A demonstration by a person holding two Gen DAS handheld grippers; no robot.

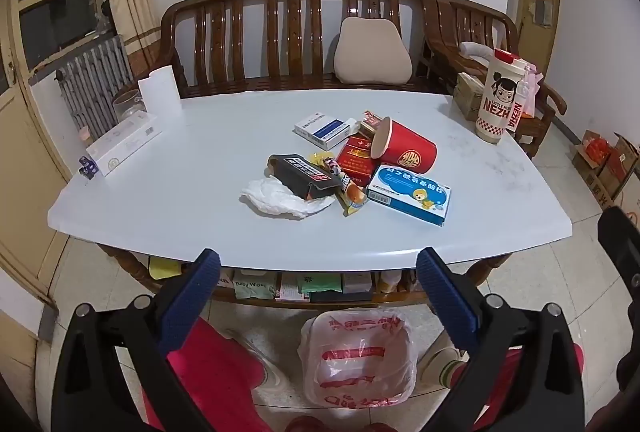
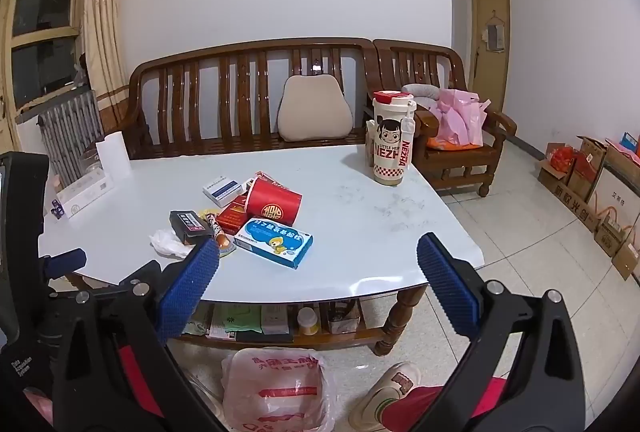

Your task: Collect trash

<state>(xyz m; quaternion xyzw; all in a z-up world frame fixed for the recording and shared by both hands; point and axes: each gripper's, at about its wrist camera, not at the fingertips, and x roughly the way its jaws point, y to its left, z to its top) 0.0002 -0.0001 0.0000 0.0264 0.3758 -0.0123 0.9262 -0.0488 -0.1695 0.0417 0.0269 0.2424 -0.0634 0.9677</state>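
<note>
Both grippers hang short of the table (image 1: 120, 199) with nothing in them: the left gripper (image 1: 316, 296) and the right gripper (image 2: 318, 284) each have their blue pads spread wide apart. The trash lies in a heap near the middle of the tabletop: a tipped red cup (image 1: 404, 147), a blue box (image 1: 410, 197), a black carton (image 1: 306, 177) resting on a crumpled tissue (image 1: 280, 201), a red pack (image 1: 354, 161) and a white box (image 1: 322, 129). The lined bin (image 1: 360, 356) stands on the floor just in front of the table, between the person's feet. The step in hand looks like the first reach; taking an outer, separate piece such as the blue box, gripped across its narrow sides, should keep the heap from scattering. The snack wrappers wedged between the boxes are hard to tell apart, and the red pack lies partly hidden under the cup.
</note>
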